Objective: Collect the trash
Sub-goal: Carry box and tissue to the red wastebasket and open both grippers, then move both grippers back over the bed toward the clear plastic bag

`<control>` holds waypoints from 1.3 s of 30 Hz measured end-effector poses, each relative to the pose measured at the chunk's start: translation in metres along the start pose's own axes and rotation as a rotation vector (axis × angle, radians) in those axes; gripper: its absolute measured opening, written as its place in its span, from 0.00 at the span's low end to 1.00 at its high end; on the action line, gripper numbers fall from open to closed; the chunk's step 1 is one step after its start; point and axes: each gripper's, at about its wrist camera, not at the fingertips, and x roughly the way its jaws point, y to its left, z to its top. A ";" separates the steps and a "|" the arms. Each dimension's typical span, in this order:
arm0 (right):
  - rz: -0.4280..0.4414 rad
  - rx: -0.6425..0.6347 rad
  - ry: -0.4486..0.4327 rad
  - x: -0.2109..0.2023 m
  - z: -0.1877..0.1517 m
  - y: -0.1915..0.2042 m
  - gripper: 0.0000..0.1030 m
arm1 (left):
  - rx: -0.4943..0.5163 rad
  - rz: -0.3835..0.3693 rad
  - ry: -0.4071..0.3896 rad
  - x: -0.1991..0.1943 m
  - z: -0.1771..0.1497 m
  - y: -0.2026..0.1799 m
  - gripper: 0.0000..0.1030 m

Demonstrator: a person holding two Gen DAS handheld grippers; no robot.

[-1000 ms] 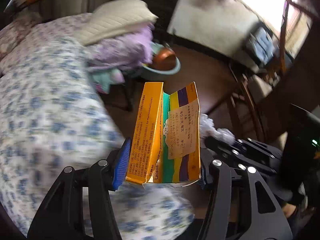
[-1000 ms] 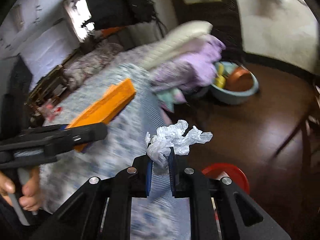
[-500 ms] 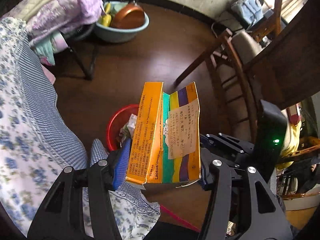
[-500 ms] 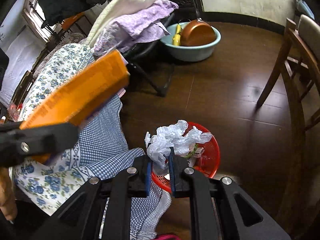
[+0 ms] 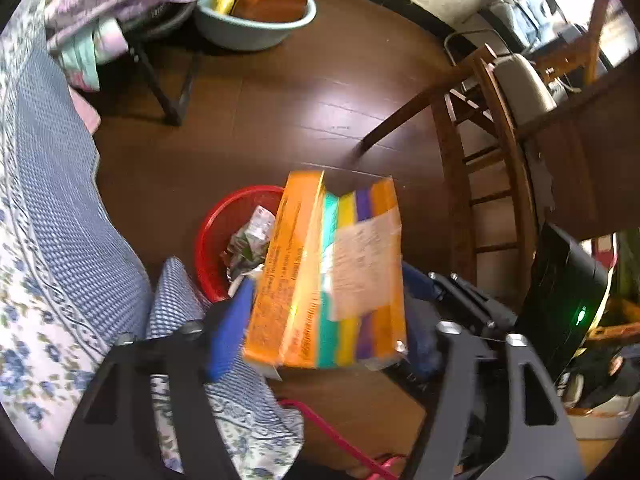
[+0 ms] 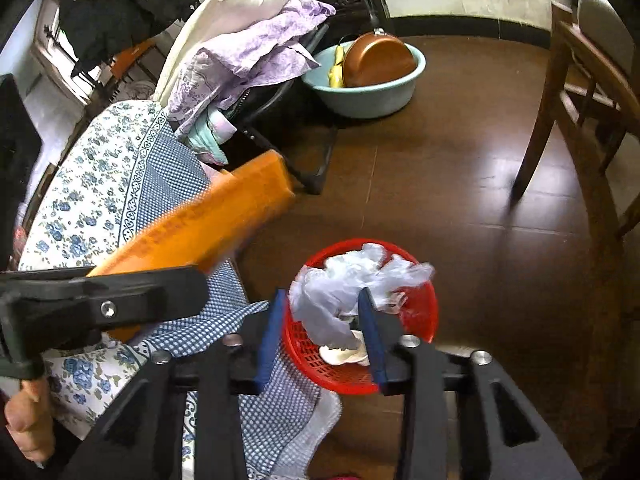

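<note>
A red trash basket (image 5: pixel 210 240) stands on the dark wood floor beside the table; it also shows in the right wrist view (image 6: pixel 420 308). My left gripper (image 5: pixel 320 320) has its jaws wide, and the orange striped carton (image 5: pixel 332 272) sits tilted and blurred between them, over the basket's right edge. The carton shows as an orange blur in the right wrist view (image 6: pixel 208 224). My right gripper (image 6: pixel 320 328) is open above the basket. The crumpled white plastic bag (image 6: pixel 344 284) lies between its blue pads (image 6: pixel 370 328) over the basket.
A table with a blue floral cloth (image 6: pixel 100 184) is at the left. A teal basin with a copper pan (image 6: pixel 372 68) sits on the floor behind. A folding stand holds purple laundry (image 6: pixel 248 52). A wooden chair (image 5: pixel 492 152) stands at the right.
Both grippers swung from the table to over the red basket. The right jaws opened and let go of the plastic bag. The left jaws widened and the carton tilted.
</note>
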 end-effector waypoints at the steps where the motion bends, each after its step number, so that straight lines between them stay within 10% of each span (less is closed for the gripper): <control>1: -0.007 -0.003 0.002 0.000 0.000 0.000 0.38 | -0.010 0.001 -0.004 0.001 0.001 0.002 0.72; 19: -0.100 -0.051 -0.086 -0.053 0.017 0.031 0.64 | 0.012 0.021 -0.189 -0.074 0.001 -0.002 0.76; 39: -0.040 -0.265 -0.227 -0.105 0.042 0.213 0.81 | -0.219 0.109 -0.535 -0.243 -0.037 0.119 0.82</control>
